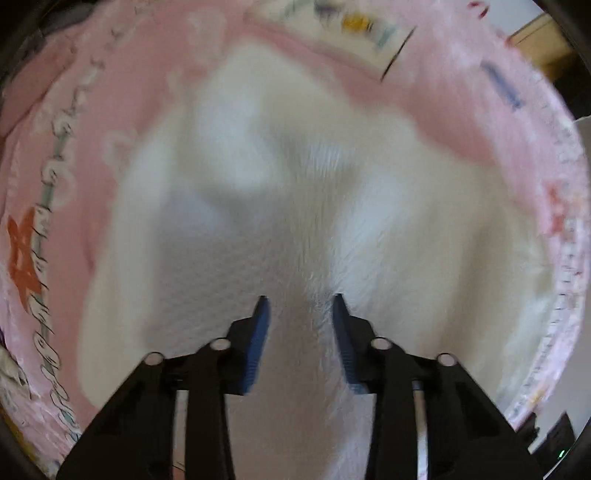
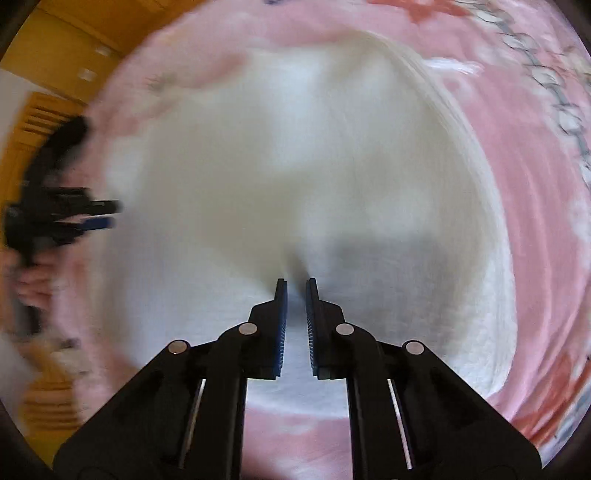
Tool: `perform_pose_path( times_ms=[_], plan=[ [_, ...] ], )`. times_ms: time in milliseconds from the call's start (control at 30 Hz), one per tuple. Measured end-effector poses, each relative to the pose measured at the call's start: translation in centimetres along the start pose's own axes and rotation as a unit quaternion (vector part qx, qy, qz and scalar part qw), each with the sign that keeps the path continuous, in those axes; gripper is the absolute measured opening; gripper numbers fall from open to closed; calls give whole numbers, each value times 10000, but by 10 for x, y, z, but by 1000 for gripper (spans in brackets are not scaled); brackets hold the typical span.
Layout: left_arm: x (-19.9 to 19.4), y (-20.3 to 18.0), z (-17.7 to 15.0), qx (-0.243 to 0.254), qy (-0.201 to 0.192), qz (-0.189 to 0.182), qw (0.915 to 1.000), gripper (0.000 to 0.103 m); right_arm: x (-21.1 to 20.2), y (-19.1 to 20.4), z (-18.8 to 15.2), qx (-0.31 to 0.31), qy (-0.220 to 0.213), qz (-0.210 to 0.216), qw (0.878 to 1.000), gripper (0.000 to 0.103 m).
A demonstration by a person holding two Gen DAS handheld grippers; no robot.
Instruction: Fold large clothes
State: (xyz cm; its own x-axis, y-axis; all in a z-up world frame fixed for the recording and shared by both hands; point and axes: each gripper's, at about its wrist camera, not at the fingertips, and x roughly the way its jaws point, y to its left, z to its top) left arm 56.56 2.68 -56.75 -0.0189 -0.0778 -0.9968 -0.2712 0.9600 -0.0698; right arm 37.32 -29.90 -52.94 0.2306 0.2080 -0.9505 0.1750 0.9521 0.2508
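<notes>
The white garment (image 1: 295, 206) covers most of both views, spread on a pink bedspread (image 1: 92, 140) on what looks like a bed. It appears light, soft and limp, with a fine woven texture, so I judge it will sag and slide between folds, not hold a crease; a grip on a hem or corner should serve better than one in mid-cloth. In the right wrist view its ribbed-looking edge (image 2: 443, 122) curves from 12 to 4 o'clock, a likely place to take hold.

The bedspread carries red flowers and a printed border running from 9 to 7 o'clock in the left view. Being soft, it may drag along with the garment.

At the rim of the right view, 9 to 11 o'clock, stands yellow wooden furniture (image 2: 48, 33).

The left gripper (image 1: 301, 301) is part open, cloth bunching toward its right tip; whether it pinches anything I cannot tell. It also shows at 9 o'clock in the right view. The right gripper (image 2: 295, 282) is nearly closed, with a narrow gap, and cloth puckers at its tips, which suggests a pinch.
</notes>
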Motion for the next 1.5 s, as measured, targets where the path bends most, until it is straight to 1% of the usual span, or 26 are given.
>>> perform_pose_path(
  times_ms=[33,100,167,233,333,367,433,467,500,600,633,700,733,767,800,833,900,1033,1100,1233,1300,1333,1400,1433,1467,1500],
  plan=[
    [14,-2,4,-12,20,78,10000,33,6,-10,4,233,-109,-293,9992,0],
    [28,2,12,-182,26,28,9998,37,17,-20,14,518,-252,-602,9965,0],
    [34,3,18,-195,25,-6,9998,37,24,-15,22,371,-361,-923,9944,0],
    [34,2,23,-136,33,16,9999,37,25,-10,24,323,-423,-1091,9926,0],
    [29,6,24,-124,113,-116,9998,38,13,-21,21,782,-475,-708,9933,0],
    [25,7,24,-93,87,-55,9999,38,1,-28,17,1005,-546,-485,9923,0],
    [2,0,17,154,-242,298,9991,35,-21,-39,11,1249,-693,-159,9896,0],
    [-9,-4,11,269,-328,195,9989,35,-30,-42,7,1297,-743,-50,9888,0],
    [-20,-11,4,356,-352,-38,9987,35,-46,-46,-1,1346,-802,35,9876,0],
    [-51,-43,-26,682,-435,-646,9946,39,-67,-53,-33,1545,-731,59,9853,3],
    [-57,-58,-37,829,-410,-826,9923,40,-71,-59,-43,1696,-659,87,9833,3],
    [-57,-86,-57,1048,-281,-1000,9891,41,-72,-73,-67,2288,-415,311,9721,3],
    [-54,-97,-63,1127,-228,-969,9886,41,-72,-81,-80,2623,-319,502,9631,4],
    [-43,-107,-70,1151,-172,-794,9900,39,-70,-88,-88,2903,-262,689,9541,4],
    [-30,-113,-71,1084,-100,-596,9923,31,-69,-88,-93,3048,-211,703,9496,4],
    [-18,-117,-68,994,-9,-512,9937,30,-65,-90,-98,3145,-162,688,9466,4],
    [-1,-118,-66,701,99,-496,9963,30,-61,-92,-100,3242,-110,736,9430,4],
    [13,-120,-60,652,143,-404,9970,33,-56,-93,-101,3312,-93,789,9402,4],
    [27,-120,-60,774,145,-359,9963,34,-52,-92,-101,3389,-59,882,9367,4],
    [30,-134,-67,1209,-47,7,9927,35,-42,-92,-92,3532,-29,1174,9282,4],
    [26,-139,-69,1267,-98,83,9919,35,-38,-92,-90,3581,-13,1414,9229,8],
    [21,-139,-71,1281,-120,86,9917,34,-37,-92,-89,3615,-16,1532,9197,13],
    [12,-140,-74,1293,-158,51,9915,33,-36,-93,-89,3730,-73,1725,9116,34],
    [6,-140,-76,1304,-180,9,9913,33,-37,-95,-90,3818,-123,1731,9078,55],
    [1,-139,-78,1320,-187,-27,9911,33,-38,-97,-92,3917,-201,1721,9036,63],
    [-3,-138,-79,1329,-176,-54,9910,33,-39,-100,-94,3995,-220,1731,9000,63]
  ],
)
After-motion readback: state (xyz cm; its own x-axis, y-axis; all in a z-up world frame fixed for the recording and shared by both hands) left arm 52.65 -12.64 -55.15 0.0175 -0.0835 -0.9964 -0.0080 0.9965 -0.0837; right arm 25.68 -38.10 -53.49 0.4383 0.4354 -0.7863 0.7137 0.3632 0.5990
